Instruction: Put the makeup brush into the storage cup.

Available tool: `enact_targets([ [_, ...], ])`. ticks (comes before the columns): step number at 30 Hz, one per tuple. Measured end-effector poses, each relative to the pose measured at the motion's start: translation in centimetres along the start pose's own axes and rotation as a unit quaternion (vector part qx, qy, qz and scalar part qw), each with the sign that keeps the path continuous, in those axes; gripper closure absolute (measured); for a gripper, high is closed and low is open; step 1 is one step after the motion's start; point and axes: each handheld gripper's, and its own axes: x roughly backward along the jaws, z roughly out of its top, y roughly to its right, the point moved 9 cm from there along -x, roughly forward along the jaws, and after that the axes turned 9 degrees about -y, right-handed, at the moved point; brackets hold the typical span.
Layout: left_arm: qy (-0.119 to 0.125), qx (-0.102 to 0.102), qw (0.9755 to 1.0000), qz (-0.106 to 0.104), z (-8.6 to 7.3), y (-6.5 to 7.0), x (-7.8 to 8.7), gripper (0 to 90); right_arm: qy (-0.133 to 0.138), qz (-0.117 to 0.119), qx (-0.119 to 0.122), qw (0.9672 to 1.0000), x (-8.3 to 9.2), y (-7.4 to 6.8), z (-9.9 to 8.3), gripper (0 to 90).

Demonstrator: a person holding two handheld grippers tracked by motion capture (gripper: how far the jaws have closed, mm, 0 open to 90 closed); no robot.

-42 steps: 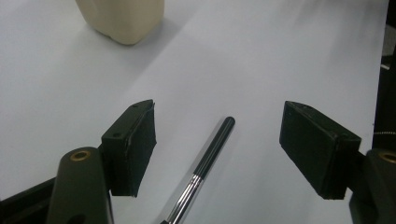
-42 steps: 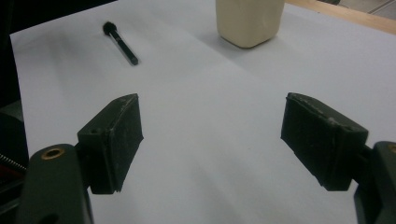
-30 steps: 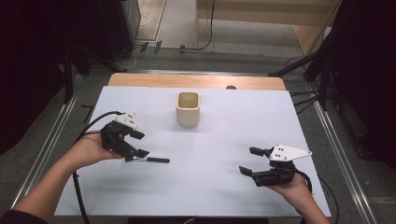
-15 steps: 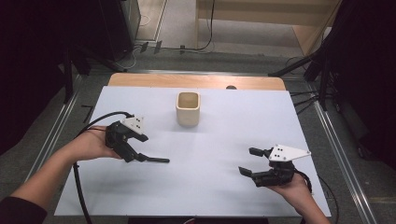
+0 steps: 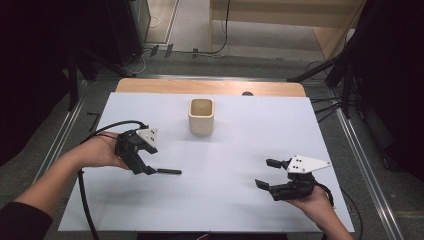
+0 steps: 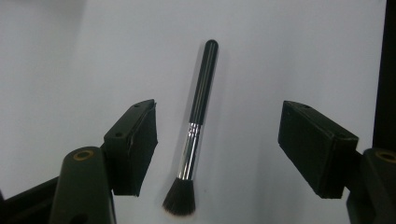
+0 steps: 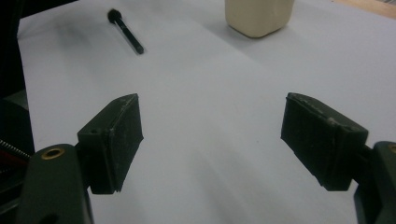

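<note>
I find no writing, label, brand, number or sign that I can read in any of my views. The cup (image 5: 201, 116), the brush (image 6: 195, 129) and the white counter (image 5: 240, 200) are all plain, and both tools look unmarked from here.

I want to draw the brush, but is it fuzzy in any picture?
In the left gripper view the brush is sharp, its metal collar glinting; in the right gripper view its handle is soft and small; in the high view it is a thin dark line beside the left hand-held gripper.
</note>
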Motion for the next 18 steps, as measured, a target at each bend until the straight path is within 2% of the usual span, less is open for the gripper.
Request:
enact_targets([
  [3,-0.004,-0.002,1.0000,-0.004,-0.1,0.1,-0.1,28.4,-0.007,-0.001,-0.001,1.0000,-0.1,0.0,-0.2,21.4],
  [6,-0.005,-0.014,0.9999,-0.001,-0.2,0.1,-0.3,28.0,-0.012,-0.001,-0.001,0.9999,-0.2,0.0,-0.3,21.4],
  [18,-0.035,-0.014,0.9993,0.008,-0.2,-0.4,-1.5,28.4,-0.019,0.000,0.003,0.9998,-0.4,-0.1,-0.4,21.4],
])
